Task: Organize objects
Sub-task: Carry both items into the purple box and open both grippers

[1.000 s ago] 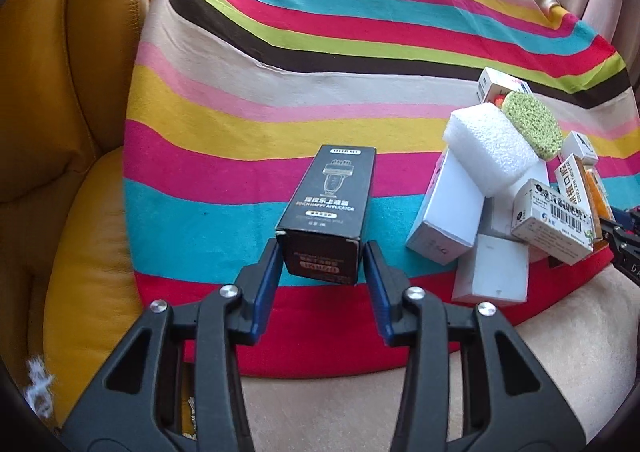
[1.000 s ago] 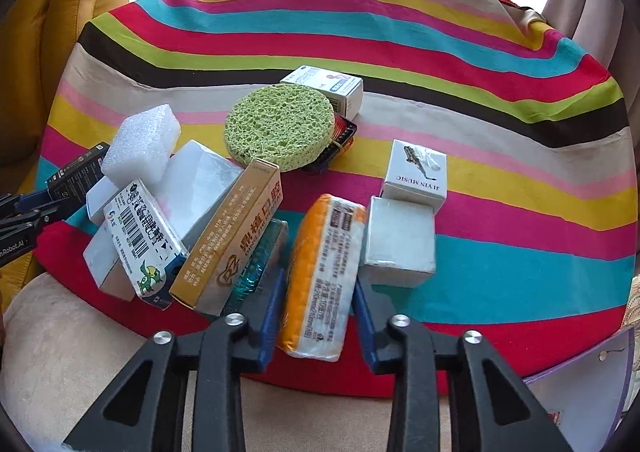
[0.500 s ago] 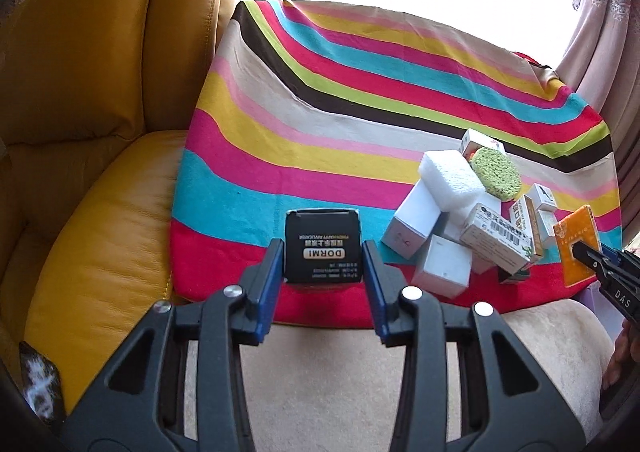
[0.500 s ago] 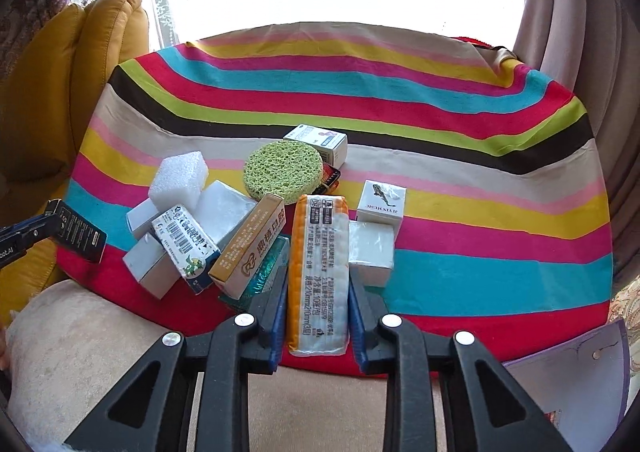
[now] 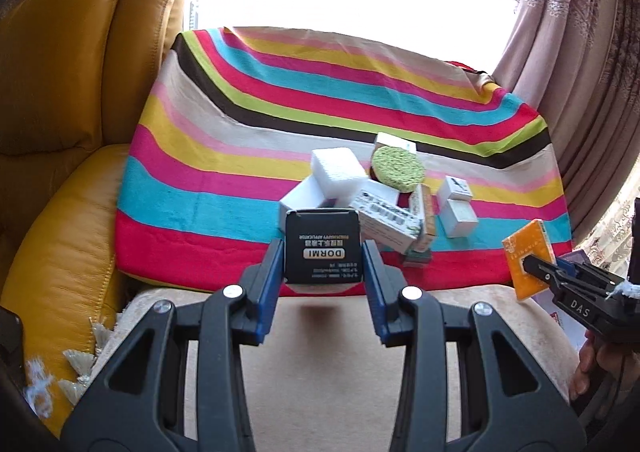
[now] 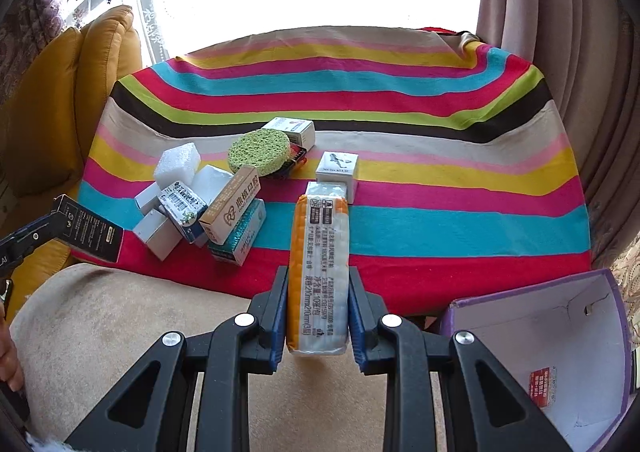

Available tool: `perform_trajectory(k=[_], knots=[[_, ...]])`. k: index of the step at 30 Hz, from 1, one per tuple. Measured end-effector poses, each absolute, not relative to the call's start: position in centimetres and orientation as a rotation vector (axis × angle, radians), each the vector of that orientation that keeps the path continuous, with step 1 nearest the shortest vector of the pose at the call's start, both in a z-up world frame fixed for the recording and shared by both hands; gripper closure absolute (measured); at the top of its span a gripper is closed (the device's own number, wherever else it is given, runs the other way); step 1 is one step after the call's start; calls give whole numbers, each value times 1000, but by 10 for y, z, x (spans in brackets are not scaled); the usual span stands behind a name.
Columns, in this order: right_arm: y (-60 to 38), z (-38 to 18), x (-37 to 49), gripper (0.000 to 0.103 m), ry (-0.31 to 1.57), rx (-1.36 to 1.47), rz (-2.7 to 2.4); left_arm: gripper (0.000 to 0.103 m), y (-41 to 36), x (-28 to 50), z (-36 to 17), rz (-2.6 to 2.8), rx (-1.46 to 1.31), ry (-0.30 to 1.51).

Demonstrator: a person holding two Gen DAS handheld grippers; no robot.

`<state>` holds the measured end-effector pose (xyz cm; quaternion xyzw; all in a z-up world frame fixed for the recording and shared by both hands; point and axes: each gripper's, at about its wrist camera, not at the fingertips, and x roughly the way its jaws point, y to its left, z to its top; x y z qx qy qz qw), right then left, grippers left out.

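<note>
My left gripper is shut on a black DORMI box and holds it in the air above the beige cushion, before the striped cloth. The box also shows in the right wrist view. My right gripper is shut on an orange and white tissue pack, lifted off the cloth; it shows in the left wrist view. A pile of small boxes, a white foam block and a green round sponge lies on the cloth.
An open purple box stands at the lower right, off the cloth. A yellow leather sofa is on the left. Curtains hang on the right. Two white boxes sit apart on the cloth.
Both grippers have lifted their objects off the cloth and pulled back toward me. The black box and tissue pack now hang over the beige cushion.
</note>
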<state>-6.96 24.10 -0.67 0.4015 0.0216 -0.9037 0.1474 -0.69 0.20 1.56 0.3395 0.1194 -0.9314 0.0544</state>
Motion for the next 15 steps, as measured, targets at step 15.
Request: perform_trajectory(k=[15], knots=[[318, -5, -51, 75, -27, 1221, -2704, 60, 121, -33, 35, -3117, 1121, 340]])
